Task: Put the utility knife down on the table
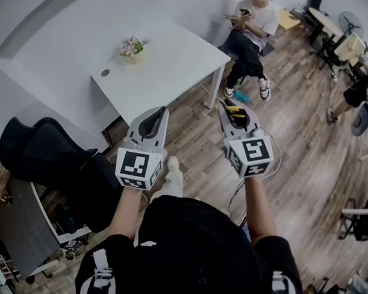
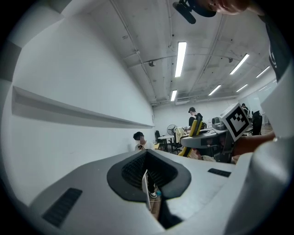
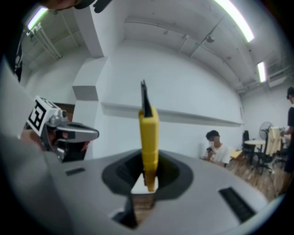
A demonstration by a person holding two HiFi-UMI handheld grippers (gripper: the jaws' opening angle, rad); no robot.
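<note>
The right gripper has its jaws clenched on one yellow utility knife. The left gripper has its jaws closed and empty. Beyond them, to the left, one white desk carries one flower pot.

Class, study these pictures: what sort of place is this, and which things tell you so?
Probably an open-plan office or lab: a white table, a black office chair near it, strip lights on a bare ceiling, and a person seated by the wall.
</note>
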